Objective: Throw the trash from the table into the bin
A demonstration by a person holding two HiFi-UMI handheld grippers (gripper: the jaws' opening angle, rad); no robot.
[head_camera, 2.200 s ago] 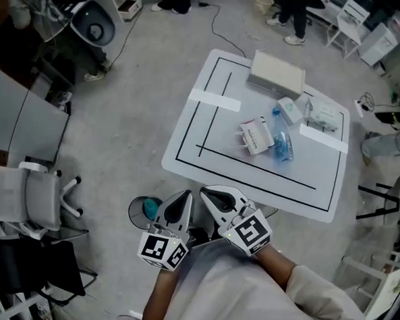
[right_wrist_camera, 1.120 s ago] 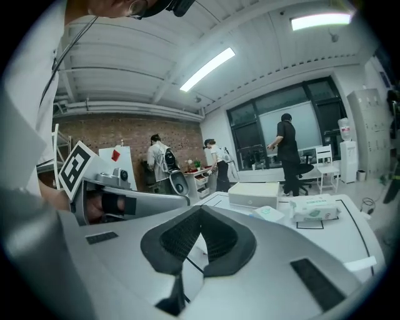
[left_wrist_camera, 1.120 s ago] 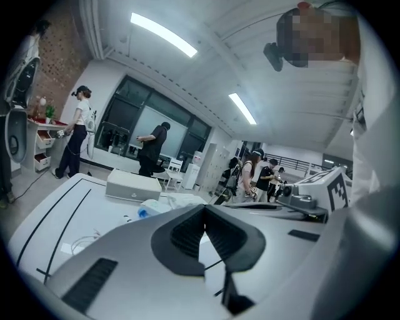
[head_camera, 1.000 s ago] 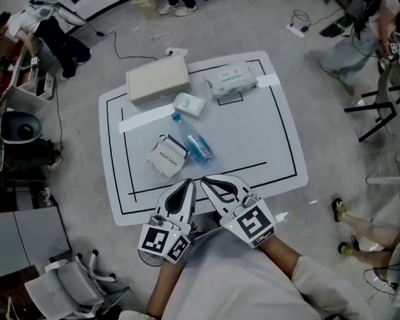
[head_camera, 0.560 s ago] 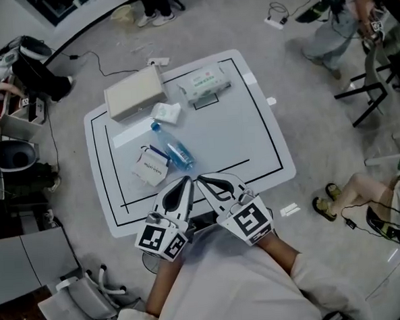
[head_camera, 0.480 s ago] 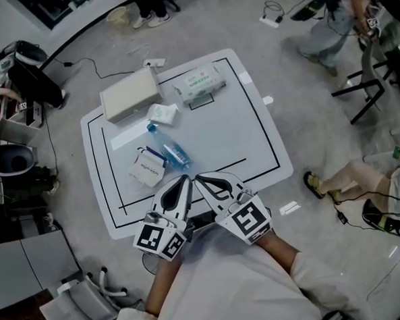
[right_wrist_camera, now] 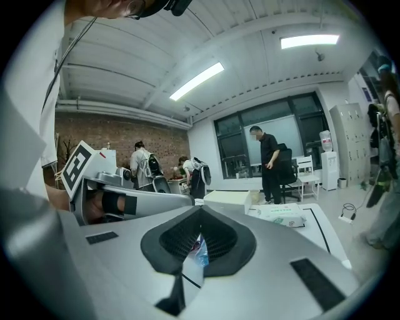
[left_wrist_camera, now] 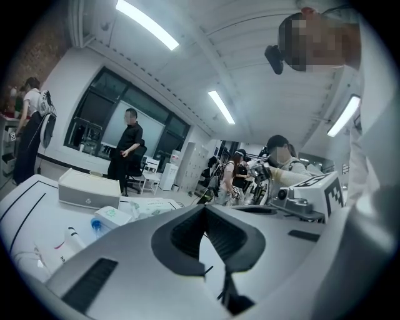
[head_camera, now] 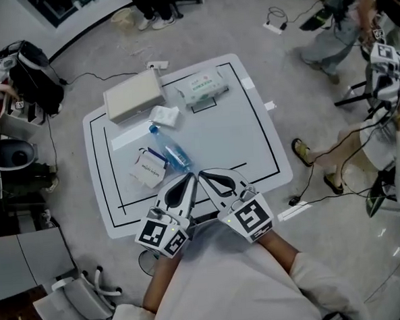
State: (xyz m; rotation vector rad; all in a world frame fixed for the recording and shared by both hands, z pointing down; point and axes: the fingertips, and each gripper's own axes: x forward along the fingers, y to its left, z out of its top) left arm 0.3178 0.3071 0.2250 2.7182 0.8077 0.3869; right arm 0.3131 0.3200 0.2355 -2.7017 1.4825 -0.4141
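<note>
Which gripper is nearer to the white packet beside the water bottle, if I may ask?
Left. The left gripper is just right of the white packet; the right gripper lies farther right, beyond the left one.

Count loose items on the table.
5: beige box, far left corner; wipes pack right of it; small packet nearer; bottle nearer yet; white pouch left of bottle. Near edge partly hidden.
</note>
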